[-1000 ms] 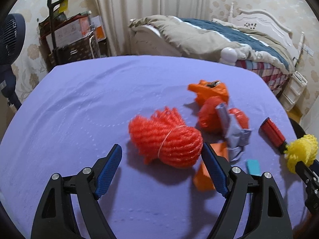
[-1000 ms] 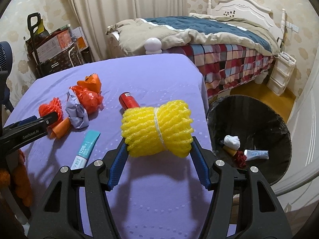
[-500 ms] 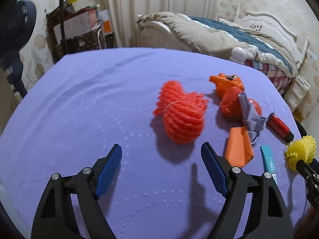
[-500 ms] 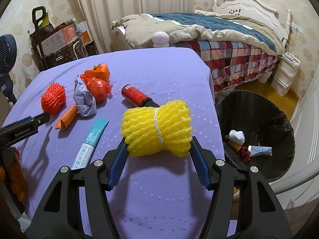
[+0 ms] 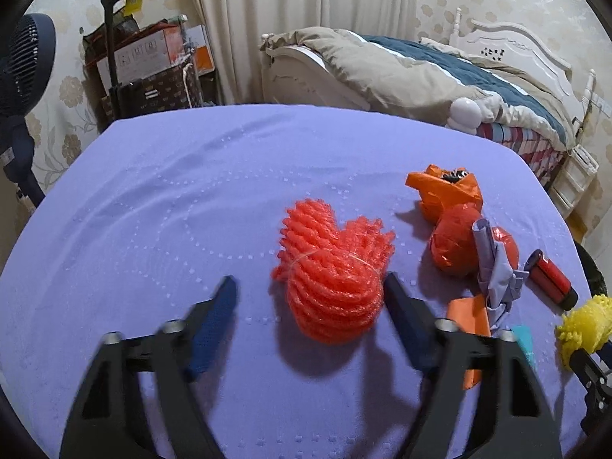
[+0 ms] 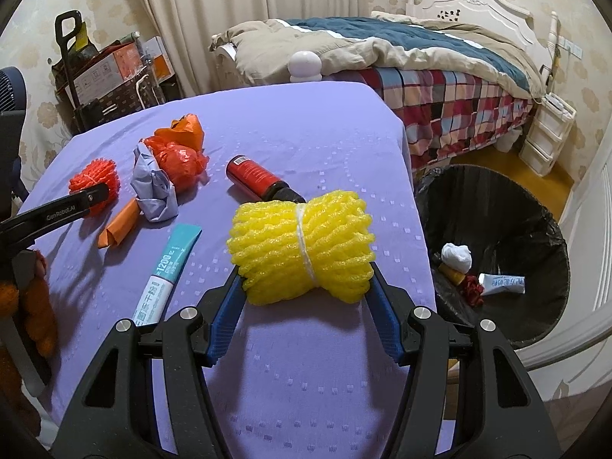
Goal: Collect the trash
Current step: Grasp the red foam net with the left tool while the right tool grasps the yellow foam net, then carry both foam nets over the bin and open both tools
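Purple table [image 6: 325,145] with scattered trash, black bin [image 6: 493,199] standing beside its edge.
The right gripper [image 6: 304,287] clamps the yellow foam net [image 6: 302,244] above the table near the bin. The left gripper [image 5: 310,292], its jaws just closing, brackets the red foam net [image 5: 332,271] lying on the table; the right pad touches it, the left stands clear. Red bottle [image 6: 252,176] and teal tube [image 6: 168,264] lie nearby.

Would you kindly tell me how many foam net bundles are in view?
2. The yellow foam net bundle is gripped in the right claw; the red foam net bundle lies on the purple table between the left claw's fingers.
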Tool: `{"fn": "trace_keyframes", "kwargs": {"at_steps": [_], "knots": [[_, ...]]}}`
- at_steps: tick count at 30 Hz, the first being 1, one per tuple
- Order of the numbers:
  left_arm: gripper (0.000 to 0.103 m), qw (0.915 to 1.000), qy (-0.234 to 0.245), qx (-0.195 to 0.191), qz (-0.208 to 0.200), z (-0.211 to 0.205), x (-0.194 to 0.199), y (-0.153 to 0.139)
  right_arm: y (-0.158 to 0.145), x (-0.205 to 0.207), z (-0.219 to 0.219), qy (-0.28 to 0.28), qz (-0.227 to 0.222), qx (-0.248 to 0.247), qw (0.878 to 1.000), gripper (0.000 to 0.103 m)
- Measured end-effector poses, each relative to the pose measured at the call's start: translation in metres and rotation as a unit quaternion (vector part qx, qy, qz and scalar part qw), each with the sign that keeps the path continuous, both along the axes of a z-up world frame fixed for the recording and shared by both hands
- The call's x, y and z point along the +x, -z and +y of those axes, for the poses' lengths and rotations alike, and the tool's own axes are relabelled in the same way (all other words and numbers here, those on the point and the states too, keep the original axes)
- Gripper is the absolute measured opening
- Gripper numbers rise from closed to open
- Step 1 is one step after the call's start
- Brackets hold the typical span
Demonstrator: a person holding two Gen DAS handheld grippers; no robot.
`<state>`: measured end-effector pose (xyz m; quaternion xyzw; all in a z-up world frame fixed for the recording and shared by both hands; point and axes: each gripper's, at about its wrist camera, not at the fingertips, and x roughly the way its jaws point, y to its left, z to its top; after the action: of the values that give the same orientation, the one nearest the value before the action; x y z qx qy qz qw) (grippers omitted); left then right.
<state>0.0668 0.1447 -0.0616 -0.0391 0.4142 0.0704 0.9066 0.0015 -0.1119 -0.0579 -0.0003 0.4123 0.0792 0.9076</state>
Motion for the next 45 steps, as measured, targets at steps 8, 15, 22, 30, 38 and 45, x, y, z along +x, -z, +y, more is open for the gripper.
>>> {"fn": "trace_keyframes", "kwargs": {"at_steps": [8,15,22,30,38,45], "knots": [[0.039,0.9998,0.018,-0.003,-0.004,-0.004,-0.006,0.001,0.000,0.002,0.000,0.001,0.000,0.001,1.000,0.059],[0.039,0.9997,0.021,-0.003,-0.013,-0.003,-0.028,-0.003,-0.001,0.007,-0.004,0.005,-0.005,0.006,1.000,0.059],[0.039,0.9991,0.031,-0.007,-0.026,-0.009,-0.050,-0.012,-0.005,0.000,-0.004,0.007,-0.015,0.008,1.000,0.058],[0.039,0.9973,0.060,-0.013,-0.041,-0.030,-0.067,-0.023,-0.014,-0.009,-0.008,0.009,-0.027,0.013,1.000,0.057],[0.039,0.9910,0.116,-0.024,-0.063,-0.080,-0.062,-0.040,-0.036,-0.013,-0.044,0.052,-0.058,0.014,0.997,0.057],[0.039,0.9808,0.178,-0.029,-0.075,-0.142,-0.046,-0.049,-0.046,-0.007,-0.101,0.116,-0.073,0.004,0.991,0.057]]}}
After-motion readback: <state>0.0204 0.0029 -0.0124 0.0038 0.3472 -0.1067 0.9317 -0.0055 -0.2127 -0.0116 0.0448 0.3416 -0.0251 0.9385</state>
